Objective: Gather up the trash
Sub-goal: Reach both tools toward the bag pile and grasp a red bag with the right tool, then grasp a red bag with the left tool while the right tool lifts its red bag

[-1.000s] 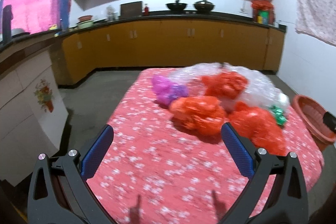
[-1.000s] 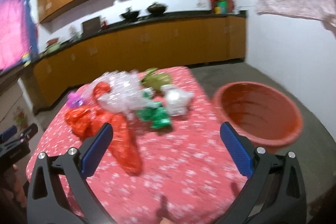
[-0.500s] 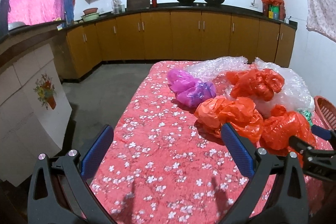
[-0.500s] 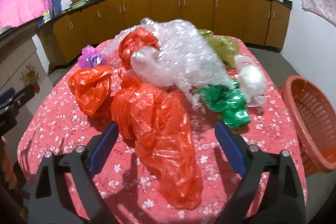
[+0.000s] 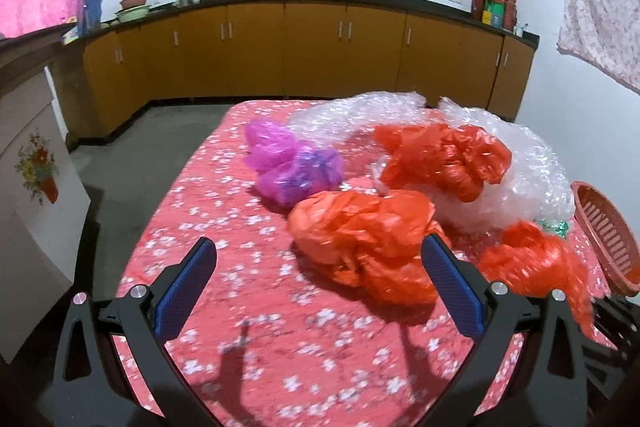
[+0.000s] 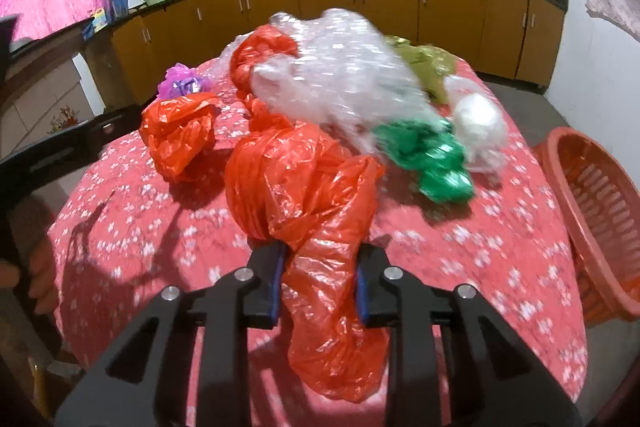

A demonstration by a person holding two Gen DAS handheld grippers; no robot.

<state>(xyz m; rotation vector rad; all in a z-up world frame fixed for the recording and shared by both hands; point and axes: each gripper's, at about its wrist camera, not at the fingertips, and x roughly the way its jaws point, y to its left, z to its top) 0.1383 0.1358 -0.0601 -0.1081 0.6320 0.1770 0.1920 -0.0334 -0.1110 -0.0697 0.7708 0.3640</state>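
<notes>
On the red flowered tablecloth (image 5: 224, 227) lies a heap of crumpled plastic. My right gripper (image 6: 322, 255) is closing, and its blue pads squeeze a long red plastic bag (image 6: 304, 187), which hangs down past them. That bag shows at the right in the left wrist view (image 5: 532, 263). My left gripper (image 5: 318, 247) is open above the cloth with nothing between its fingers. An orange bag (image 5: 360, 235) lies just beyond its right finger. Further back are a purple bag (image 5: 292, 163), another red bag (image 5: 440, 159) and bubble wrap (image 6: 336, 79).
An orange plastic basket (image 6: 592, 195) stands off the table's right edge. A green bag (image 6: 432, 163), a white bag (image 6: 480, 119) and an olive bag (image 6: 428, 63) lie at the heap's right. Wooden cabinets line the far wall. A person's hand (image 6: 40, 267) shows at the left.
My right gripper has dropped onto the long red bag and closed from wide open onto it. The left gripper has moved in closer to the orange bag and stays open.
</notes>
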